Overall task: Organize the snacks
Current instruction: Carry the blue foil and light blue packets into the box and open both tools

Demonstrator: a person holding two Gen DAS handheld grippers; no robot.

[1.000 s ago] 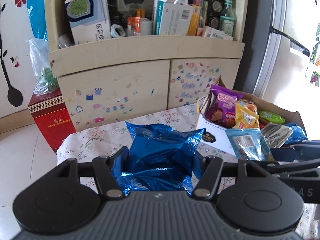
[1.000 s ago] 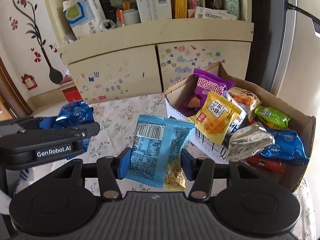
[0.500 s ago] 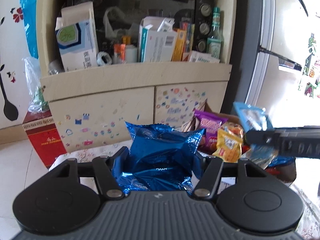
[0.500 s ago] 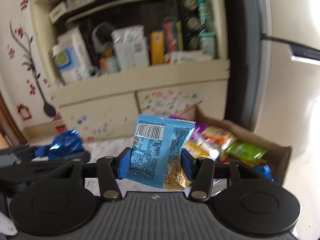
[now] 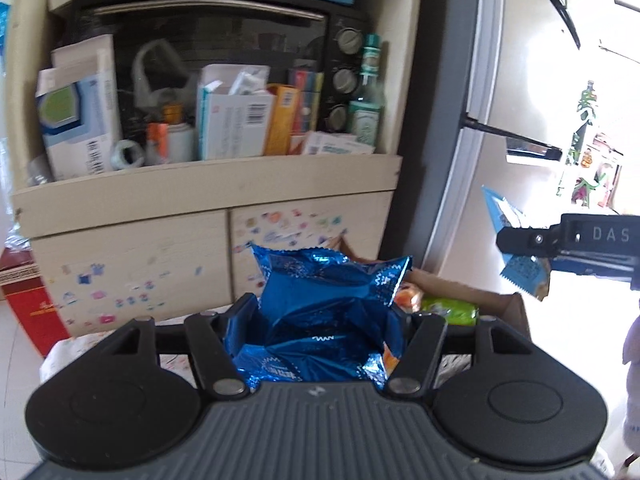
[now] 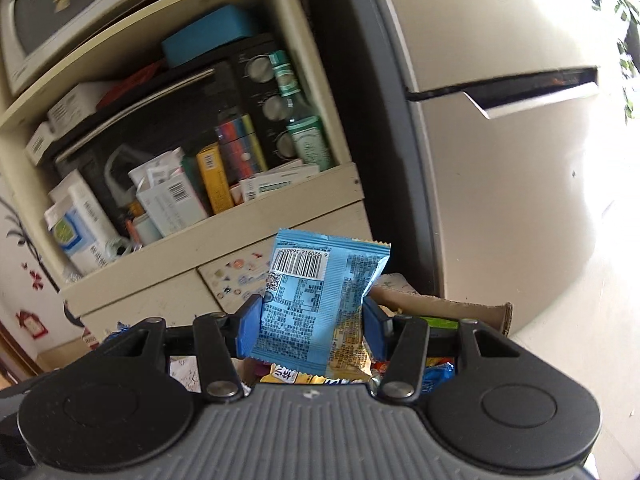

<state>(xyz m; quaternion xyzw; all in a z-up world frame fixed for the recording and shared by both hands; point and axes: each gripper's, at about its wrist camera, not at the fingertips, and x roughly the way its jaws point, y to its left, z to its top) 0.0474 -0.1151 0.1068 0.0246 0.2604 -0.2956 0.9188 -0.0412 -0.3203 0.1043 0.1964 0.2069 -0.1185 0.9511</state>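
My left gripper [image 5: 324, 320] is shut on a shiny dark-blue foil snack bag [image 5: 328, 300], held up above the table. My right gripper [image 6: 312, 320] is shut on a light-blue snack packet [image 6: 316, 296] with a barcode, held upright above the cardboard snack box [image 6: 440, 308]. In the left wrist view the right gripper [image 5: 520, 256] shows at the right, higher than the box [image 5: 496, 312], with the light-blue packet [image 5: 520, 276] in it. The box holds several snack packs, among them a green one [image 5: 452, 312].
A cream cabinet [image 5: 208, 196] stands behind the table, its shelf crowded with boxes, a bottle [image 5: 366, 116] and a black toaster oven [image 5: 224, 40]. A fridge [image 6: 500, 160] stands at the right. A red box [image 5: 28, 308] sits on the floor at the left.
Both grippers have risen and tilted upward with their packets. The right gripper has carried the light-blue packet to the right, over the box. The table and box have dropped low in both views.
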